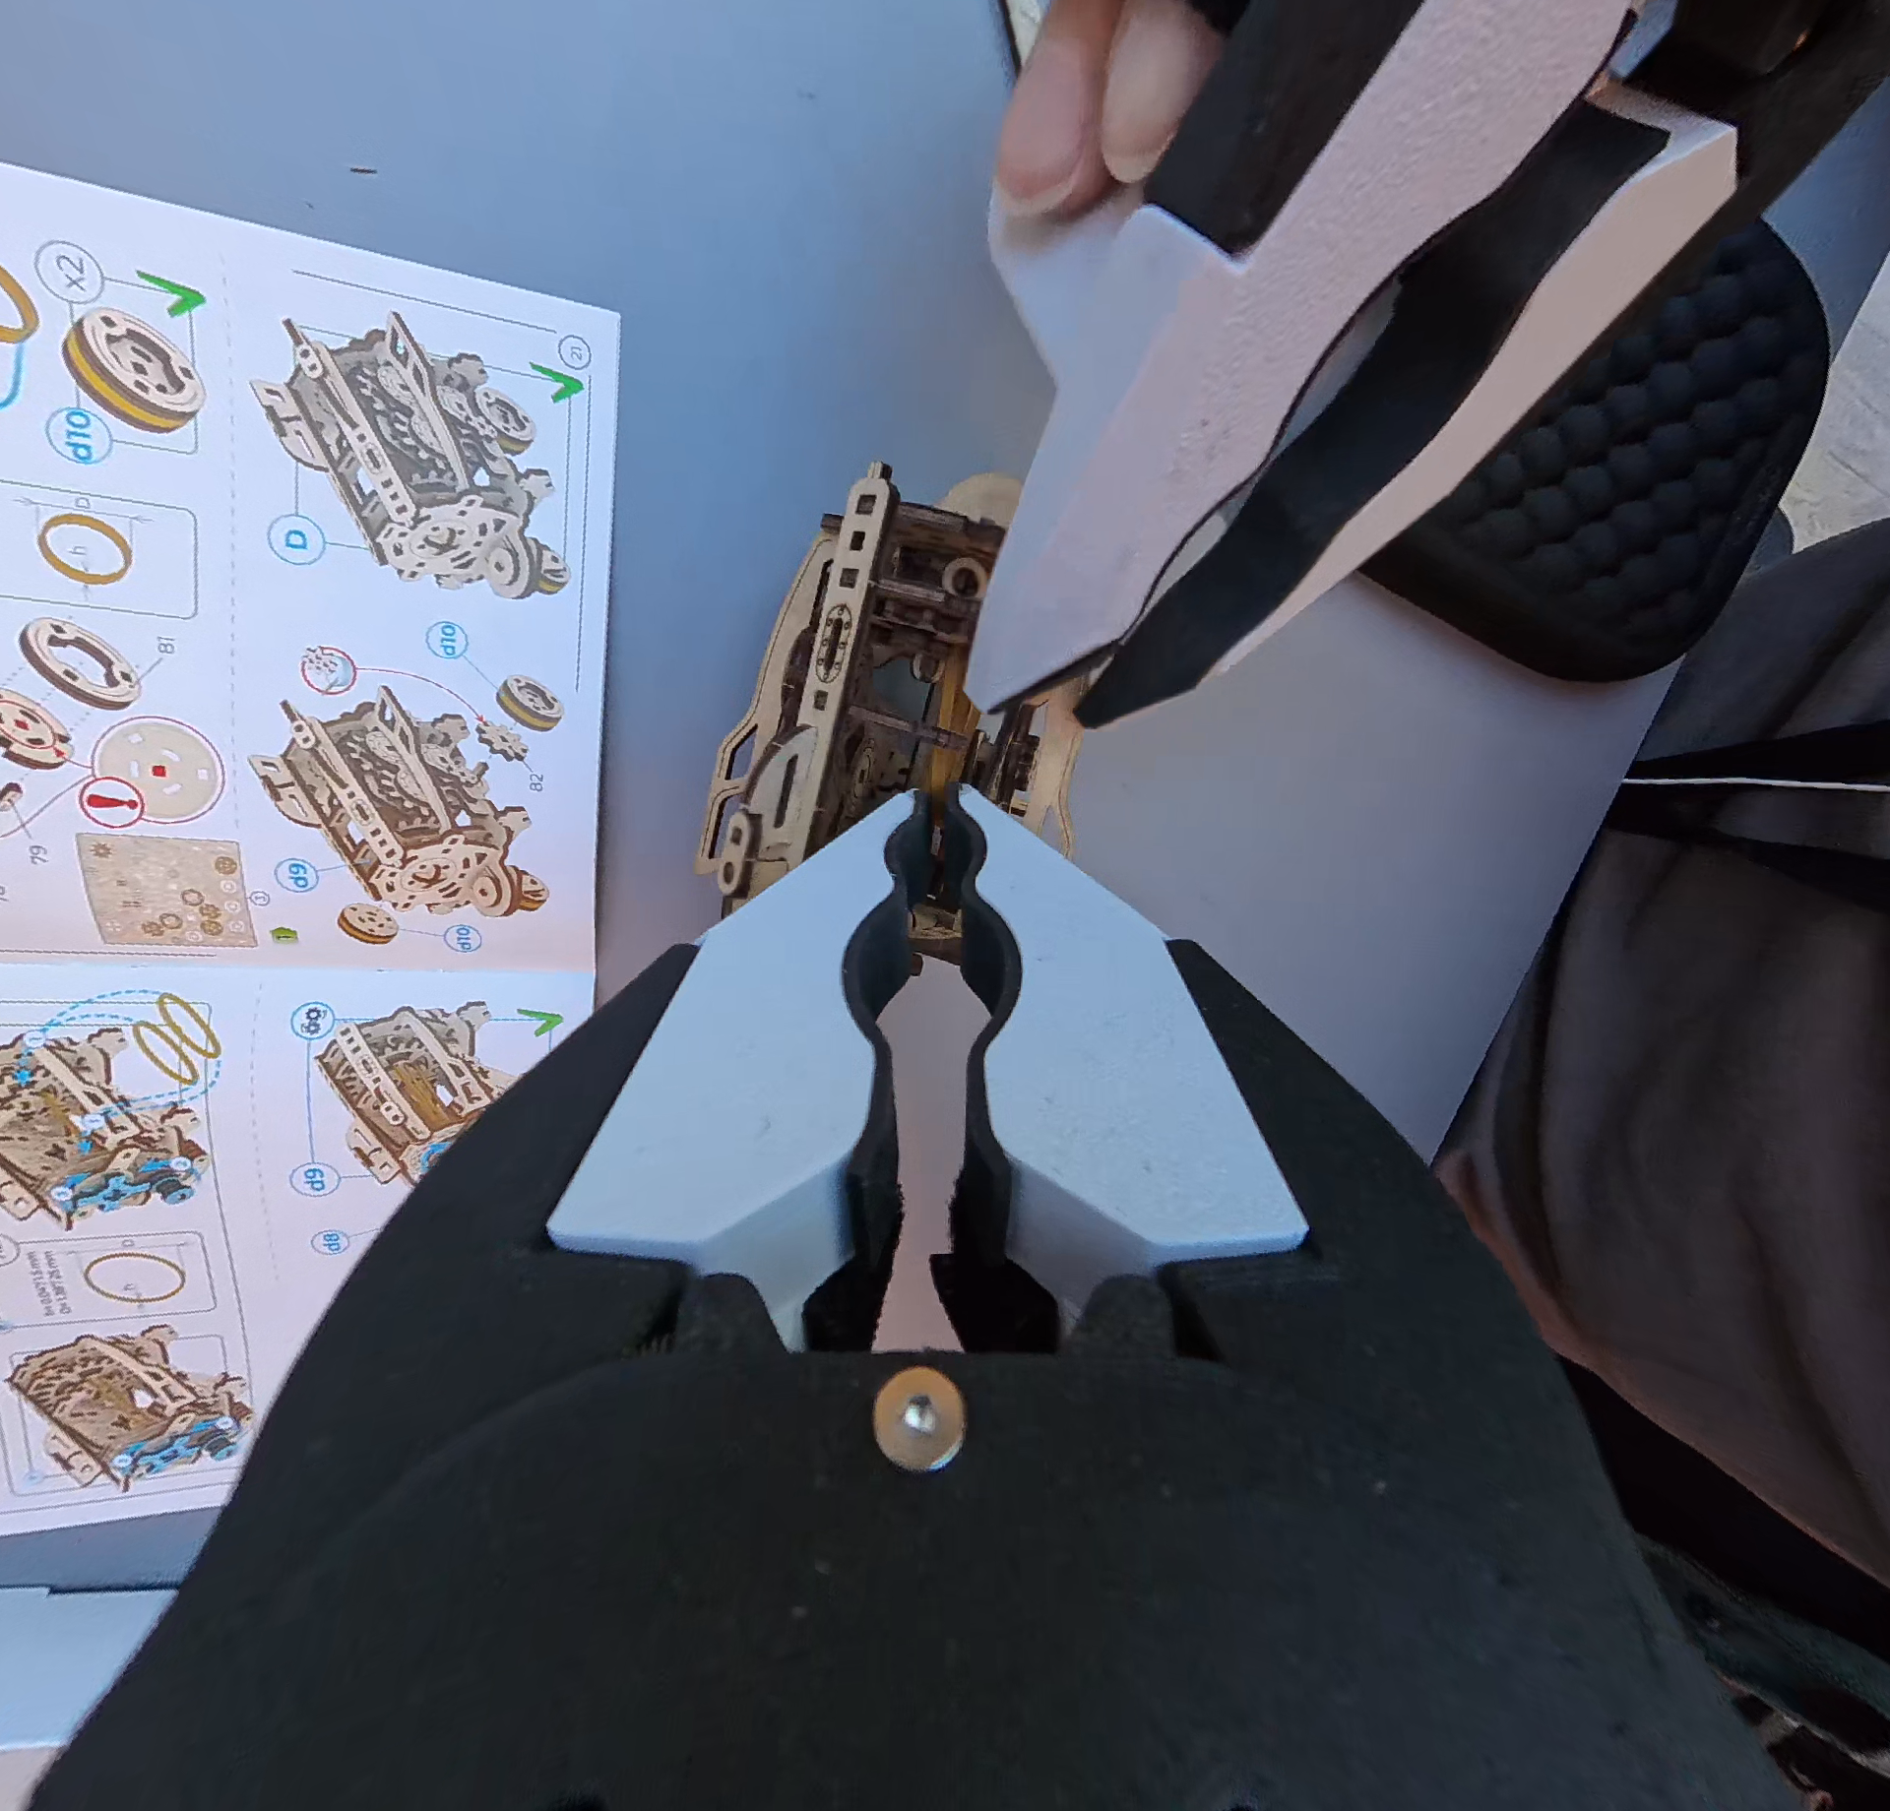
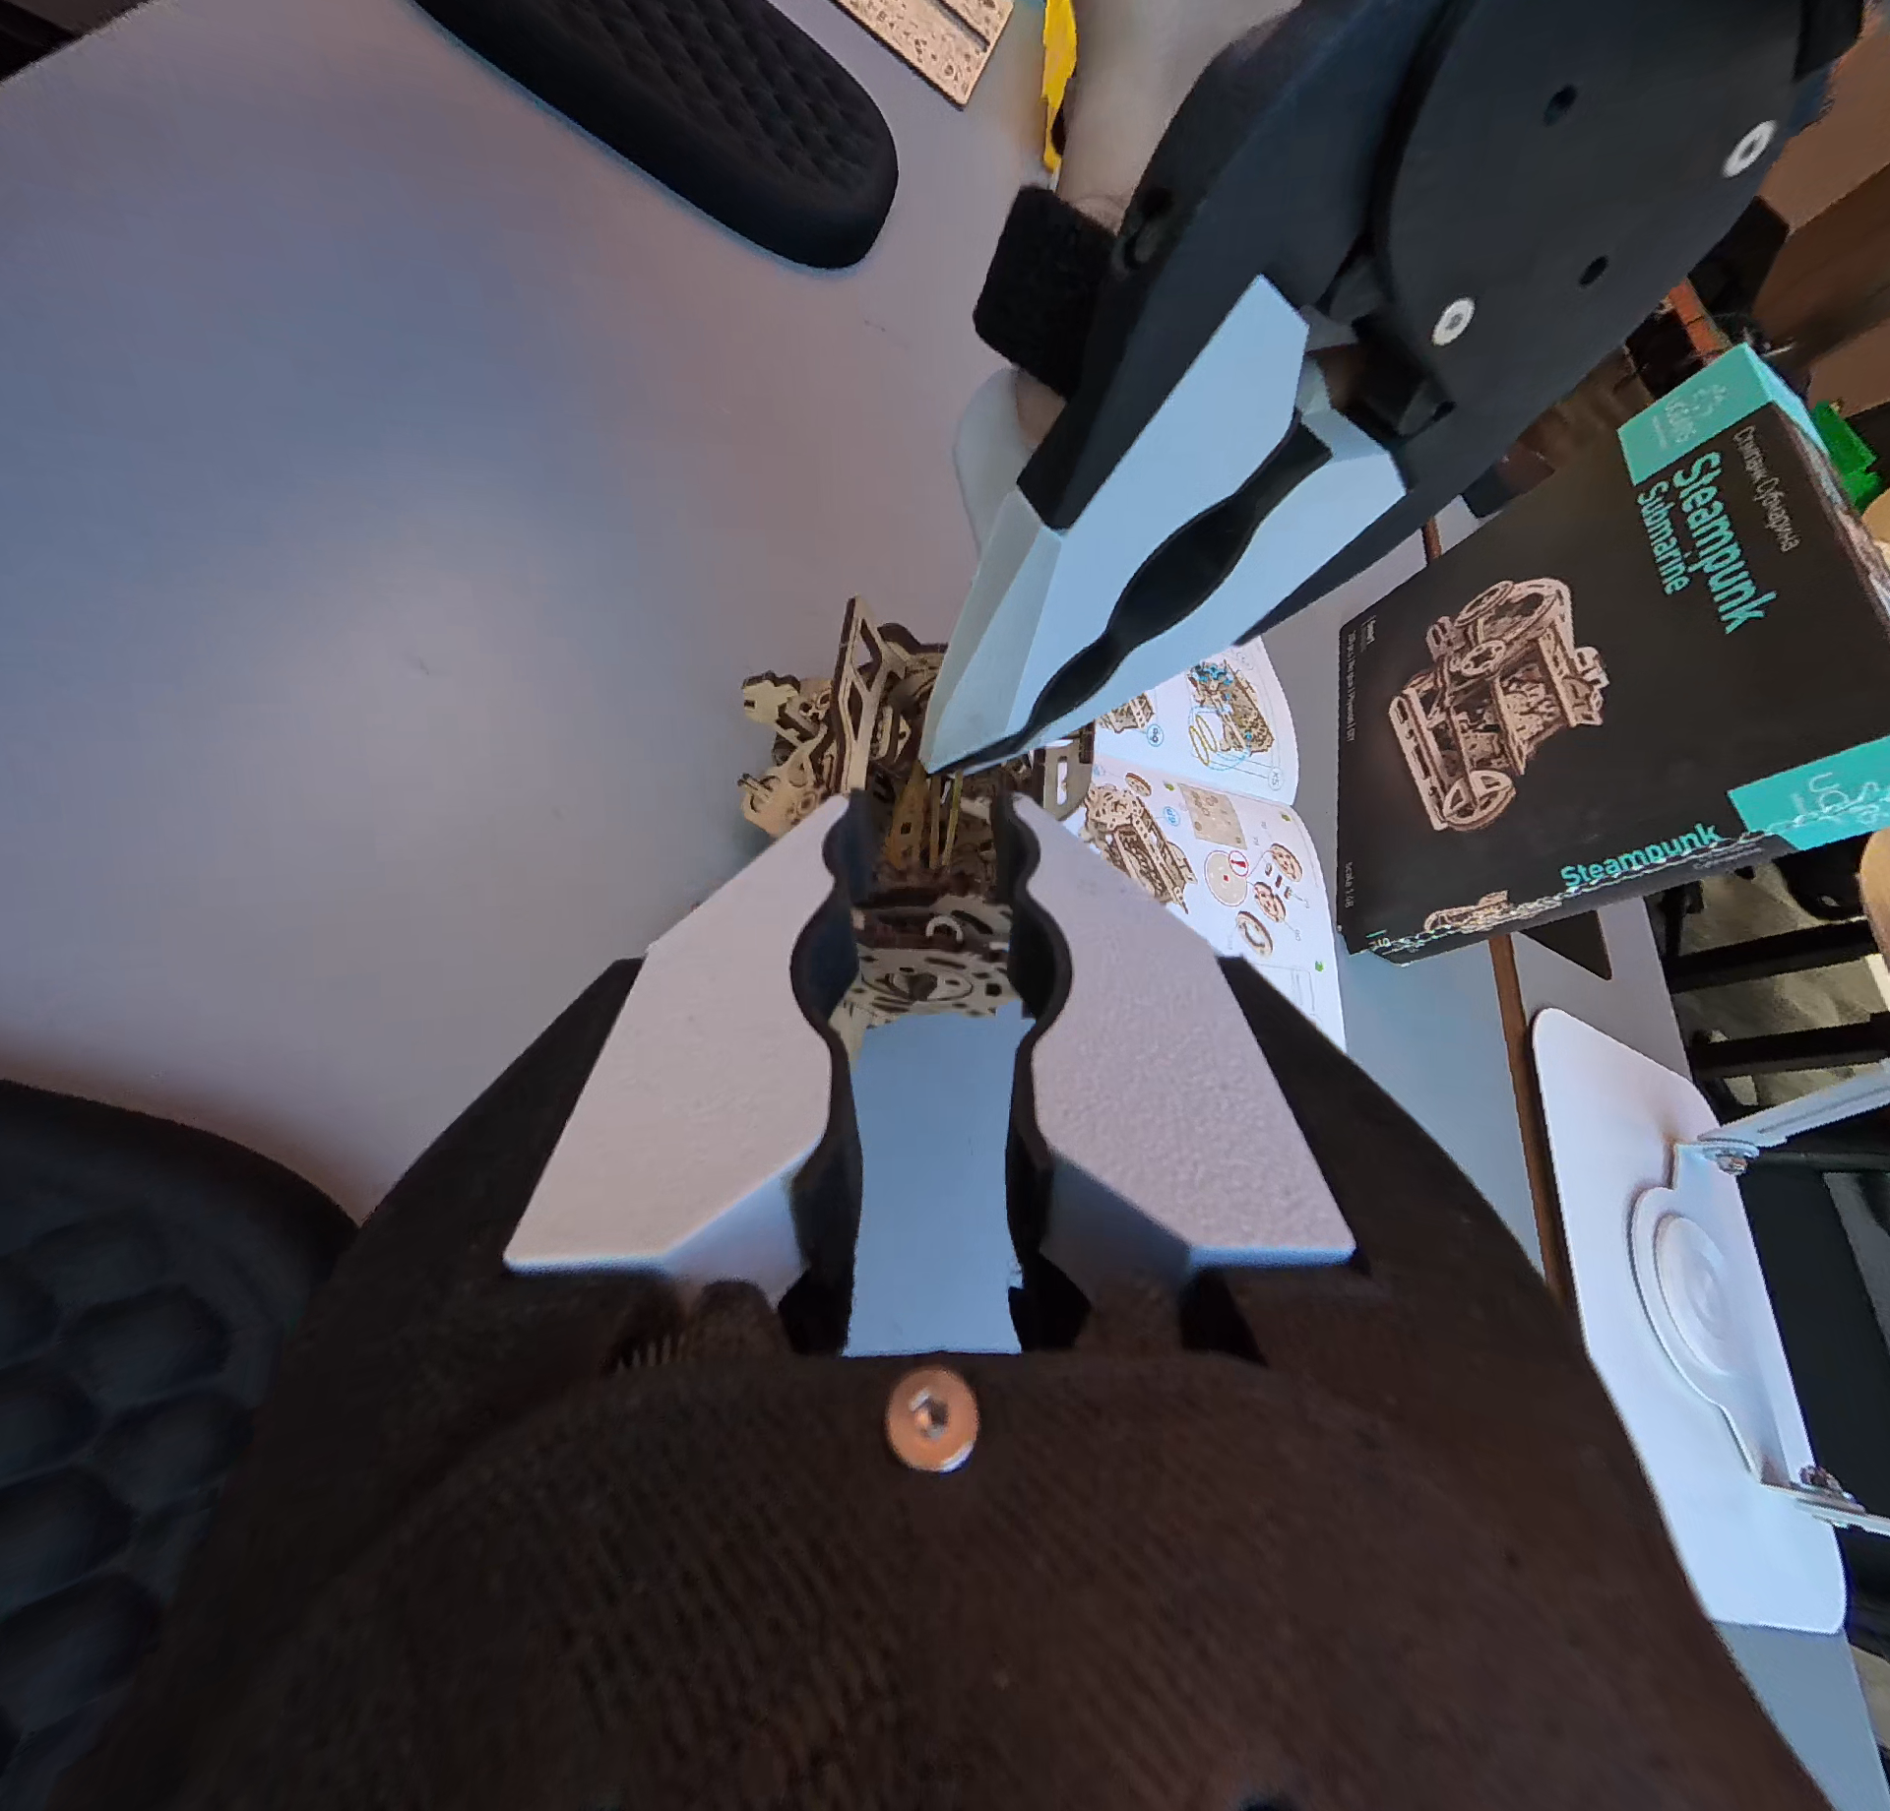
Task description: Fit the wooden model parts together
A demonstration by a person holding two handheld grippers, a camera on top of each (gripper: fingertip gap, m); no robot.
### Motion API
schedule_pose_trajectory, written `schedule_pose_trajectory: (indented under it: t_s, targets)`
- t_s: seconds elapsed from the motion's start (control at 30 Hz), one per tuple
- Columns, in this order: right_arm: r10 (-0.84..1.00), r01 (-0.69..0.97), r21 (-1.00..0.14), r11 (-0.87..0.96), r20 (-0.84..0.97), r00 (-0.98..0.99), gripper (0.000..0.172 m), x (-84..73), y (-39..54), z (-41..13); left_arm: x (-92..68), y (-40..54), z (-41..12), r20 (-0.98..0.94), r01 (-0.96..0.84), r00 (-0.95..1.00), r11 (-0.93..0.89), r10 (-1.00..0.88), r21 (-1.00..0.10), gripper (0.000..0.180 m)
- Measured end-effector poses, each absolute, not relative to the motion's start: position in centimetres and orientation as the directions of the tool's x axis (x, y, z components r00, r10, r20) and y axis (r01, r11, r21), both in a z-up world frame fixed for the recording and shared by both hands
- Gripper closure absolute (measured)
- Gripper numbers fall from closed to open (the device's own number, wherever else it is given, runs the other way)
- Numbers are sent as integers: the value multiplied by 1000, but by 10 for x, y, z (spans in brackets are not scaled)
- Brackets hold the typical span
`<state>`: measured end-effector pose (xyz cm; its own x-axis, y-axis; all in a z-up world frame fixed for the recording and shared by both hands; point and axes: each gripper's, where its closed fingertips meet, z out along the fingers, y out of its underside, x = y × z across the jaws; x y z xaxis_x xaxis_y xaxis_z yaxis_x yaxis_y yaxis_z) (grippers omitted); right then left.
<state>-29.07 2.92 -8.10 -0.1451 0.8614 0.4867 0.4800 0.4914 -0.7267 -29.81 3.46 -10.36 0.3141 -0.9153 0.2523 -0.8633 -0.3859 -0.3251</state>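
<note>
Left wrist view: the wooden model (image 1: 880, 678) is standing on the grey table (image 1: 716, 177), and every other place is being given from it. The left gripper (image 1: 936, 806) is being pressed nearly together at its tips on a thin yellowish band (image 1: 936, 760) that is running through the model's frame. The right gripper (image 2: 926, 821) is being clamped around the model's body, its black pads (image 2: 841, 872) lying against the wood on both sides. The open instruction booklet (image 1: 307, 637) is lying to the left of the model in this view. The black kit box (image 2: 1595, 678) is standing beyond the booklet. A black textured pad (image 2: 634, 64) is lying behind the model.
</note>
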Motion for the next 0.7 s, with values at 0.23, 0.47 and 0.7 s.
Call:
schedule_pose_trajectory:
  t_s: [0.23, 0.47, 0.7]
  targets:
    - [808, 501, -676, 539, 583, -83, 159, -301, 31, -78, -300, 36, -103, 286, -838, 325, -415, -901, -354, 180]
    - [750, 570, -585, 577, 655, -87, 161, -310, 32, -89, -302, 34, -103, 335, -825, 310, -427, -890, -371, 180]
    - [809, 607, -597, 524, 573, -135, 159, -311, 33, -90, -304, 30, -101, 377, -820, 297, -437, -877, -371, 180]
